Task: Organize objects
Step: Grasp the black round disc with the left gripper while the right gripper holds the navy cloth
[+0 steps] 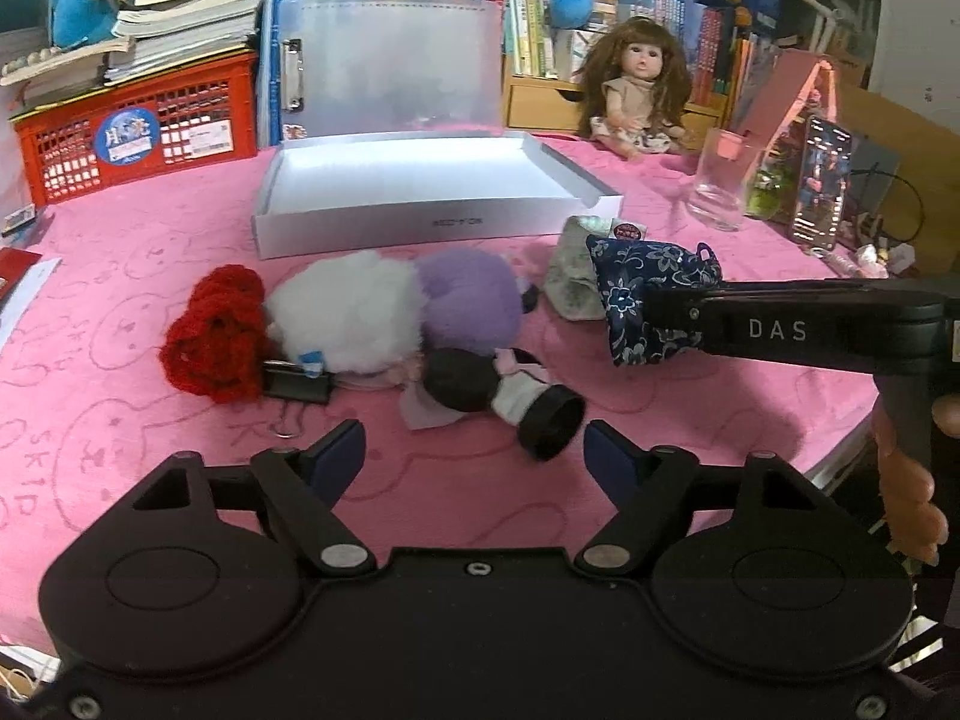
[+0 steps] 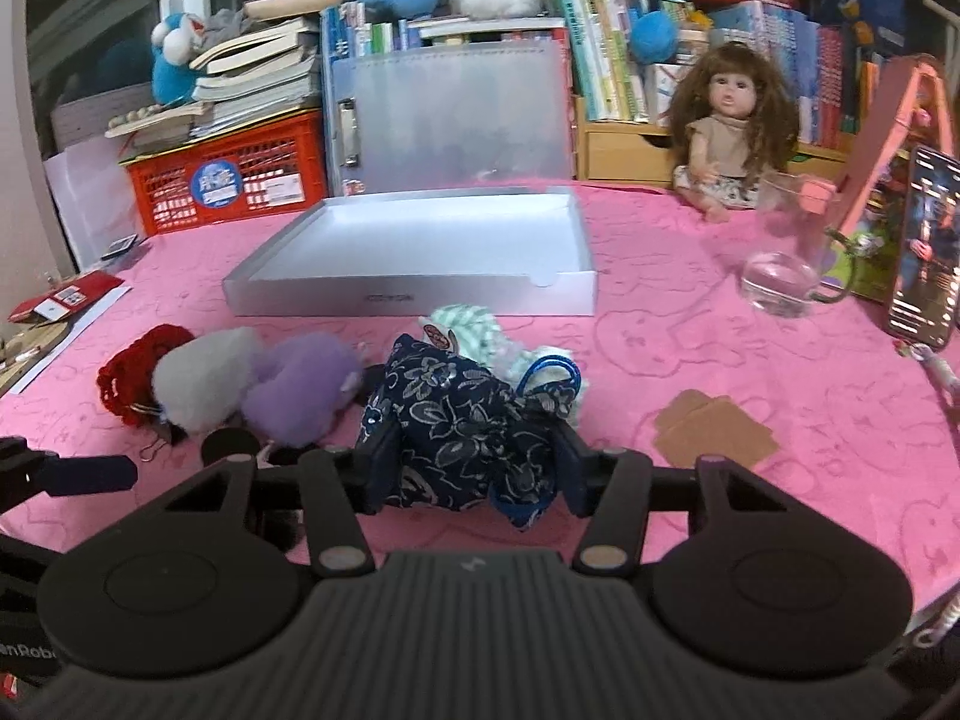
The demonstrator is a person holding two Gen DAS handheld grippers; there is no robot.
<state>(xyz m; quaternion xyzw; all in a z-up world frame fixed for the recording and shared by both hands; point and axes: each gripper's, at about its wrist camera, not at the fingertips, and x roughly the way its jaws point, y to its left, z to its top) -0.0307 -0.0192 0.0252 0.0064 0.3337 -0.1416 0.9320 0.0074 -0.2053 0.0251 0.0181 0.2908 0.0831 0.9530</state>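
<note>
Right gripper pinches a navy floral pouch above the pink tablecloth; left gripper gapes wide, holding nothing; white box is bare; pompoms wait, so sorting looks barely begun.

A table under a pink cloth carries a white tray, red yarn flower, white pompom, purple pompom, glass, doll and red crate.
</note>
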